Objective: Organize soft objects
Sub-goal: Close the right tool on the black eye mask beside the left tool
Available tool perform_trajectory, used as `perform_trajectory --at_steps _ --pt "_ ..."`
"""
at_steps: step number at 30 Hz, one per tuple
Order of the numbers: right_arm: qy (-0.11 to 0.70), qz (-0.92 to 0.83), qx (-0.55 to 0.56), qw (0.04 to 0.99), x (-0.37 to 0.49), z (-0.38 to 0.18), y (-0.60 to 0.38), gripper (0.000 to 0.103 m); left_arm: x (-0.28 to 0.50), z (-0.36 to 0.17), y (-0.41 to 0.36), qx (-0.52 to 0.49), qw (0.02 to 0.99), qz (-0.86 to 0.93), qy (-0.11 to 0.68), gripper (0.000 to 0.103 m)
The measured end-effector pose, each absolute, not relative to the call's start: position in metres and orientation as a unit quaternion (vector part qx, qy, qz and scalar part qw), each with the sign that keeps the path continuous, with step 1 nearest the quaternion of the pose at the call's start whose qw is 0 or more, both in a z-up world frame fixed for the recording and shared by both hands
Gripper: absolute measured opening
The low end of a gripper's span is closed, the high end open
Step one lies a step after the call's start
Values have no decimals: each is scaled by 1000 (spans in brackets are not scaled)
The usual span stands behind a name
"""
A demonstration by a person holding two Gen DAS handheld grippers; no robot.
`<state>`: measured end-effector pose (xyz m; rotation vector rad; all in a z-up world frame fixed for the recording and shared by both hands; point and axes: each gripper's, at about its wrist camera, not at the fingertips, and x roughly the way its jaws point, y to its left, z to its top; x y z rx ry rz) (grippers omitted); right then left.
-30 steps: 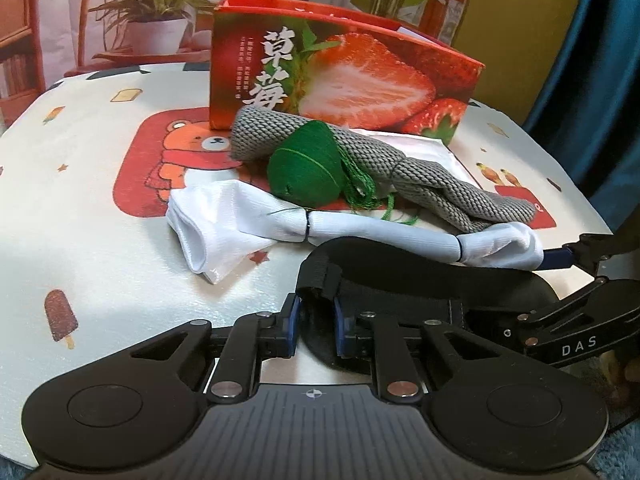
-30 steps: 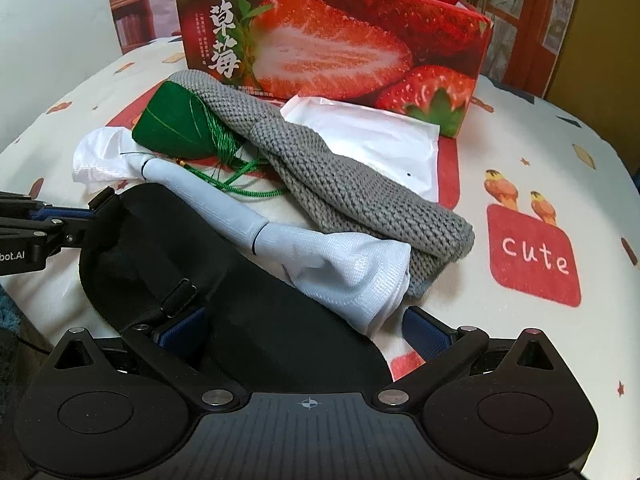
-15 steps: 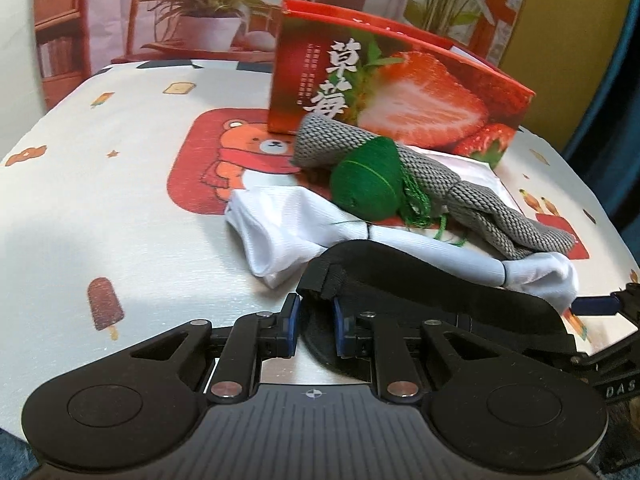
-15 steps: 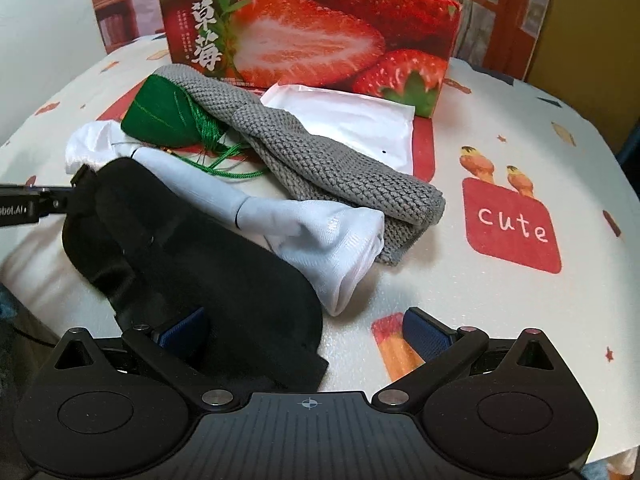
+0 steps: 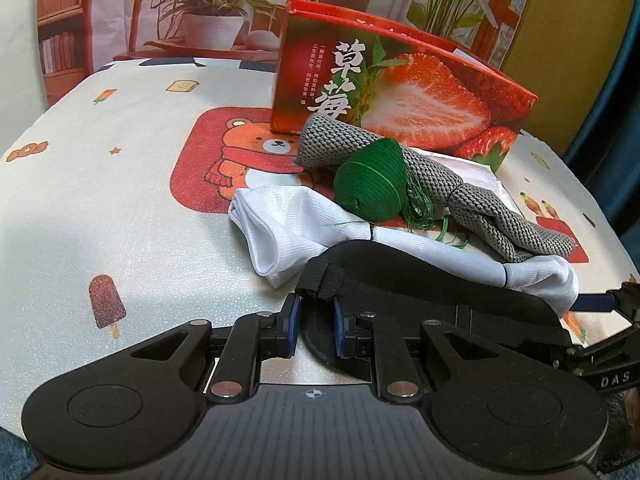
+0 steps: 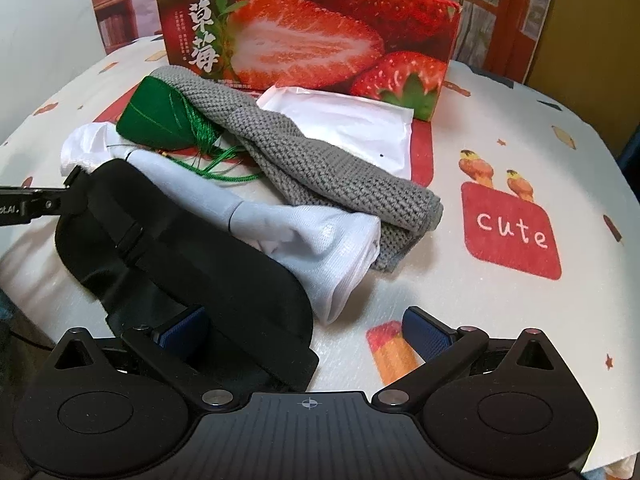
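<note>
A black sleep mask [image 5: 400,276] lies along the table's near edge. My left gripper [image 5: 314,326] is shut on its strap end. The mask's other end [image 6: 224,304] lies across the left finger of my right gripper [image 6: 302,330], which stands wide open; its right finger [image 6: 424,332] is well apart from the mask. Behind the mask lie a white sock [image 6: 320,236], a grey knitted piece [image 6: 320,168] and a green tasselled sachet [image 6: 160,120], overlapping in a heap. The heap also shows in the left wrist view: sock [image 5: 288,220], grey knit [image 5: 480,204], sachet [image 5: 370,184].
An open-topped red strawberry box [image 6: 304,36] stands behind the heap, with a flat white packet [image 6: 352,124] in front of it. The cartoon-print tablecloth [image 5: 120,200] covers the table. Potted plants [image 5: 212,12] and a chair stand beyond the far edge.
The black mask has slid left in the right wrist view, so less of it lies between the right gripper's fingers. The left wrist view has swung, and the heap now sits further right in it.
</note>
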<state>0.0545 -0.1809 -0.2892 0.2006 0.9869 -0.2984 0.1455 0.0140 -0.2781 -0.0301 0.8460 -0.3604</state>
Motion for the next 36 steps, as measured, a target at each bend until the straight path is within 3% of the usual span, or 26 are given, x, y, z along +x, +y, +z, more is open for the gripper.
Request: perform_trajectory --at_steps 16,26,34,36 --pt "441 -226 113 861 46 -289 -210 101 137 -279 -1 4 877 -244 413 19" --pt "443 -188 160 862 31 -282 -202 80 138 -279 -1 3 875 -246 417 19" --pt "439 -142 177 870 33 -277 -190 71 138 -278 -1 4 874 -248 417 19" --pt "433 -137 185 871 33 -275 -191 63 138 -278 -1 4 874 -248 417 19"
